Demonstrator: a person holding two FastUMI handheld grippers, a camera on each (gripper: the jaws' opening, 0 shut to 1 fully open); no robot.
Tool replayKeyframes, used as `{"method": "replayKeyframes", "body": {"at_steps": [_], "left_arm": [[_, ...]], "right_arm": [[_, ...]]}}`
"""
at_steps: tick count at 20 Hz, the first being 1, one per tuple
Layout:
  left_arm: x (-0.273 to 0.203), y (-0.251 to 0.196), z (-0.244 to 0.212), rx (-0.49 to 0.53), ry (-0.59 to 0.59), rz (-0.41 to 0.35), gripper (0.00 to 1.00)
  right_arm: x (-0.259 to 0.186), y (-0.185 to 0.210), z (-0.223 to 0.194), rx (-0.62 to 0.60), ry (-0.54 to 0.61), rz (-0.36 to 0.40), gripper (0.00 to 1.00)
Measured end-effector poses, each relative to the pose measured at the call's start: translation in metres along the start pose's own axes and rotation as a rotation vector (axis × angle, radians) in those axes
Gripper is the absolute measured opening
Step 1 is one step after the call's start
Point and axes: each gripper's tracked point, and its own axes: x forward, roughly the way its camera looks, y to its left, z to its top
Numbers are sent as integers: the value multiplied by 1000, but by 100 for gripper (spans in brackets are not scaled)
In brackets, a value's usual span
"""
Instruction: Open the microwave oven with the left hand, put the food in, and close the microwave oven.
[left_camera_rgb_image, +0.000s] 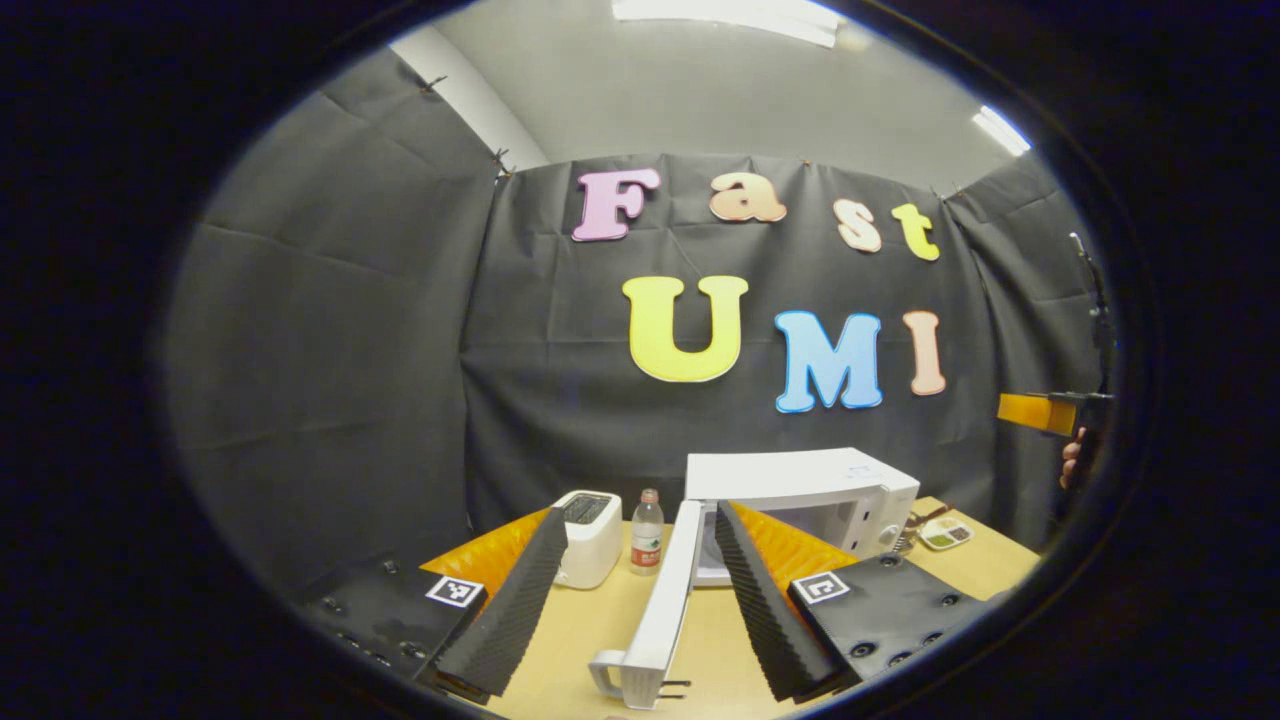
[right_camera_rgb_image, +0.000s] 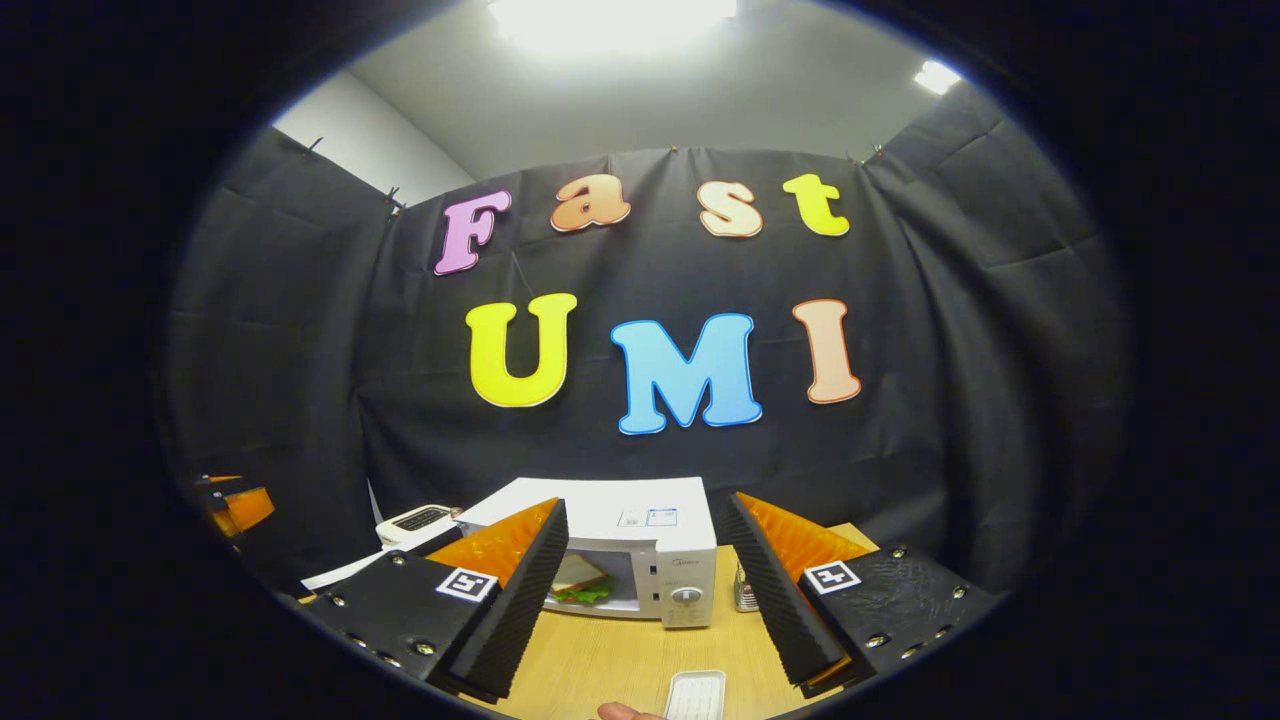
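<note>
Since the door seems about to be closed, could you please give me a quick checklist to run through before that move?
1. Sandwich inside the microwave oven: ok.
2. Door swung open, between the left gripper fingers: ok.
3. Left gripper open, not pressing the door: ok.
4. Right gripper open, holding nothing: ok.
5. Water bottle and toaster left of the door: ok.
6. Sandwich fully past the door frame: cannot tell.
</note>
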Motion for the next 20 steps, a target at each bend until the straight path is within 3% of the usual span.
{"method": "replayKeyframes", "body": {"at_steps": [5,6,8,9,15,20], "left_arm": [[-5,-7,-20,-44,58,-52,93],[-8,-6,-25,-40,73,-56,71],[-16,18,-37,-9,85,10,29],[-7,18,-43,-24,106,-15,7],[-18,65,-101,9,237,12,7],[-10,61,-144,-2,333,-52,7]], "right_arm": [[-14,-14,10,18,-19,-25,96],[-17,-14,12,15,-21,-27,96],[-21,-19,11,12,-17,-31,96],[-22,-21,11,13,-12,-33,96],[-23,-28,13,10,-3,-38,96],[-20,-29,12,-4,0,-23,96]]}}
